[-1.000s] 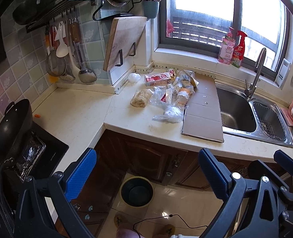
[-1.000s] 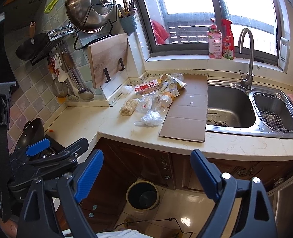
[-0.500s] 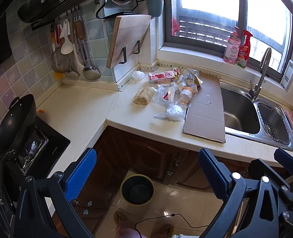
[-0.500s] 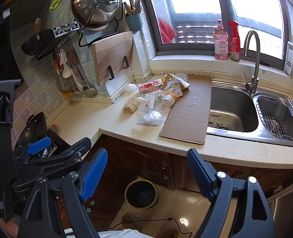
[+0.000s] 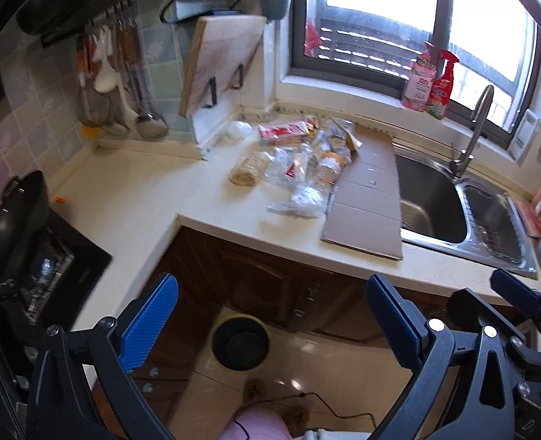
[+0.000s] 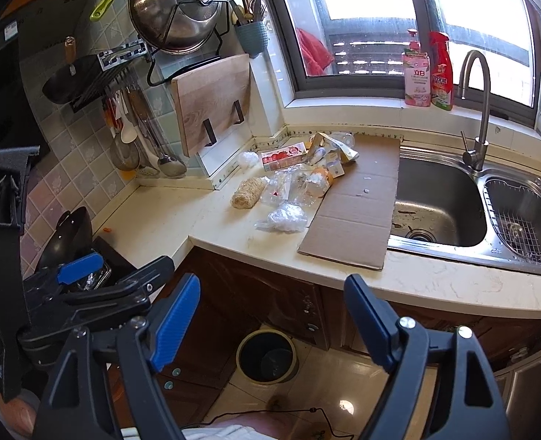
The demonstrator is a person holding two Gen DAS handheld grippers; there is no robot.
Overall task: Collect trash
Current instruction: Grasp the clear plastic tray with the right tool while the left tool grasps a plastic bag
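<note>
Well, the pale stone countertop (image 6: 167, 212) wrapped around an L-shaped corner, with dark wooden cabinets (image 6: 270, 293) below and a glossy tiled floor. On it, the trash pile (image 6: 299, 176) of clear plastic wrappers, a red-and-white carton and a tan mesh bundle sat beside a flattened cardboard sheet (image 6: 358, 205) that ran up to the steel sink (image 6: 439, 205). A round bin (image 6: 266, 357) stood on the floor against the cabinets, well apart from the pile. Both tools hung over the floor, short of the counter: the left gripper (image 5: 270, 319) spread wide and empty, the right gripper (image 6: 270, 315) also wide with nothing between its blue pads, having just closed a touch. Window light flooded the sill.
</note>
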